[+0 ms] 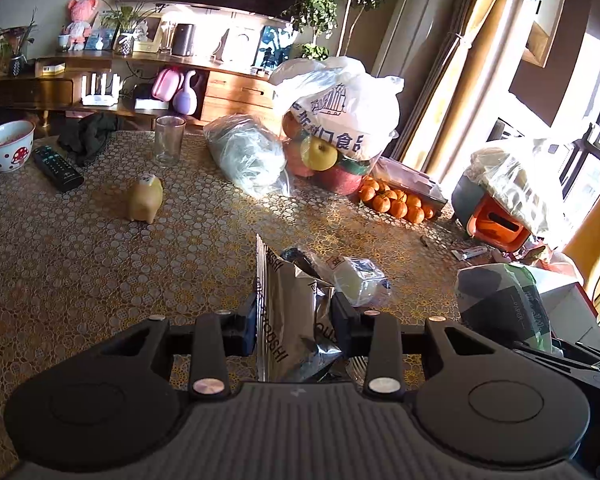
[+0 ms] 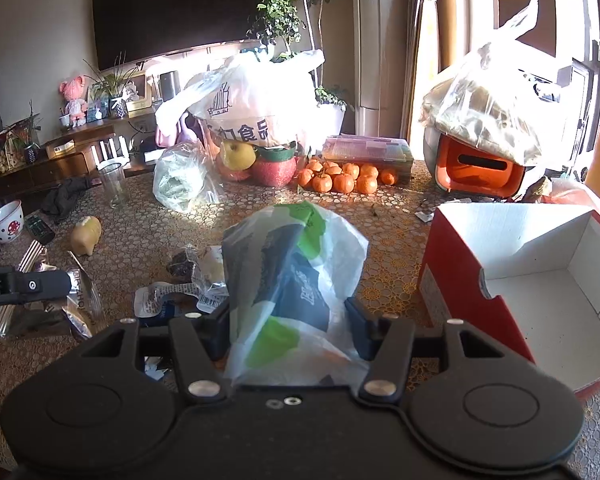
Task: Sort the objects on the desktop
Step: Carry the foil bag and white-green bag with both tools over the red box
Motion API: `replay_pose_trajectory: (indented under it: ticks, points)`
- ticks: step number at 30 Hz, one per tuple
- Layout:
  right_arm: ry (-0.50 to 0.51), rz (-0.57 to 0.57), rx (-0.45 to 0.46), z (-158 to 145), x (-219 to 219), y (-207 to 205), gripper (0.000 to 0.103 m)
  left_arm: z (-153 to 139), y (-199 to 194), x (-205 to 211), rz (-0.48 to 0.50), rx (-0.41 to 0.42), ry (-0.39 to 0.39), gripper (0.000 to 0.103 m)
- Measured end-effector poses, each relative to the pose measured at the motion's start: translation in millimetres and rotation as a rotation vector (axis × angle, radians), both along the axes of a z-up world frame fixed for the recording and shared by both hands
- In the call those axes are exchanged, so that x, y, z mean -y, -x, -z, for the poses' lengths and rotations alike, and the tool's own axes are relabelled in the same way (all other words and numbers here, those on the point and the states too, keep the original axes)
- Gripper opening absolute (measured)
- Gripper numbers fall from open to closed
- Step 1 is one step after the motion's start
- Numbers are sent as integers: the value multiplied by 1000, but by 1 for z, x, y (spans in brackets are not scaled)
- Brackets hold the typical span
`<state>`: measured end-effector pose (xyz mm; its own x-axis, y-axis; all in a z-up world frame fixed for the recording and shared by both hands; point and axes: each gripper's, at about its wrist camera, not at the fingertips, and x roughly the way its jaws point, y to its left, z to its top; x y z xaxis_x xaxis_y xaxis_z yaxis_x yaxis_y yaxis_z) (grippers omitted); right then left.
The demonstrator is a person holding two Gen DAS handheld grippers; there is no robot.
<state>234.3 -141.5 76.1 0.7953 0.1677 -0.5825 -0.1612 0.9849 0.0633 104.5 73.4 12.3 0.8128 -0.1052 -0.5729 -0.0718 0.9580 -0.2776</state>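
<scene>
While the left claw (image 1: 294,320) grips a silver foil packet (image 1: 288,320), the right claw (image 2: 288,320) holds a plastic-wrapped bundle (image 2: 292,272), red box (image 2: 540,280) just right

Tablecloth (image 1: 80,264): brown with a gold lace-like pattern of rings. Foil packet (image 1: 288,312): silver with dark lettering. Plastic bag (image 2: 292,280): translucent white with green and dark navy patches. Cardboard box (image 2: 452,280): red outside, white inside. Bowl (image 1: 8,146): white with red dots and a red mushroom. Tangerines (image 2: 342,178): orange. Pig figurine (image 1: 146,200): pale yellow.
</scene>
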Motion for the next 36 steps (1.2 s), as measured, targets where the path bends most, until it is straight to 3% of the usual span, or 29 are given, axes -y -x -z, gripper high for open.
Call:
replay_pose_trajectory:
  ticks: [19, 36]
  points:
    - [-21, 94, 54, -36, 69, 44, 57, -39, 20, 91, 205, 67, -13, 36]
    - [15, 197, 71, -39, 152, 37, 58, -55, -10, 183, 424, 77, -52, 36]
